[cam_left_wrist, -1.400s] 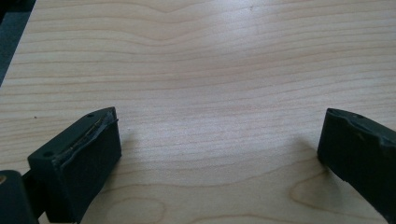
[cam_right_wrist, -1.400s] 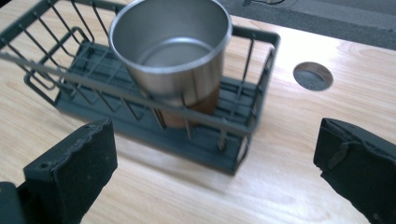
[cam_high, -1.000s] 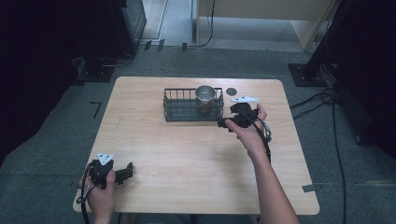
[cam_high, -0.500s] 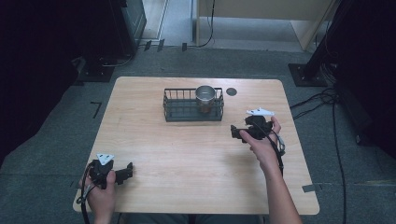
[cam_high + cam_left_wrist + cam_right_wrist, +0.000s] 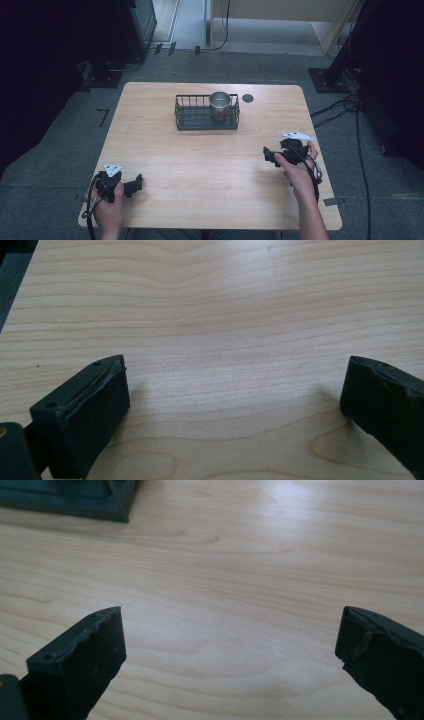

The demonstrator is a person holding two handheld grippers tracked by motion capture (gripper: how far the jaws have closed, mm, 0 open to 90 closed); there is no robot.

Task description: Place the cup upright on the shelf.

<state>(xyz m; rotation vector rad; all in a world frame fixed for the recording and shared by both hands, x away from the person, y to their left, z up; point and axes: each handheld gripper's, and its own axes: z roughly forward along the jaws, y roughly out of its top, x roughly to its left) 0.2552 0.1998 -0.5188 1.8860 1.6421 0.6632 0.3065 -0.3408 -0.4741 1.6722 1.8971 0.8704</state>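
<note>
Metal cup [image 5: 219,101] standing upright in the right end of a dark wire basket [image 5: 206,114], which sits on the far middle part of the pale wooden surface [image 5: 210,165]. A small dark round disc [image 5: 248,98] lies on the surface just beside the basket's right end, apart from it.

Right hand-held gripper [image 5: 268,154], held in the person's right hand [image 5: 295,170], is well apart from the basket, nearer the person and to the basket's right; its jaws point toward the middle of the surface. In the right gripper view the right hand-held gripper [image 5: 230,655] is released, its two black jaws spread wide with bare wood between them; a corner of the basket [image 5: 75,497] lies ahead of it and to its left.

Left hand-held gripper [image 5: 134,185], held in the person's left hand [image 5: 107,205], is at the near left corner of the surface, well apart from the basket, which lies far ahead of it and to its right. In the left gripper view the left hand-held gripper [image 5: 232,400] is likewise released, jaws spread wide over bare wood, grasping nothing.

A grey three-cornered plate tops each hand-held gripper, and a cable trails from each
</note>
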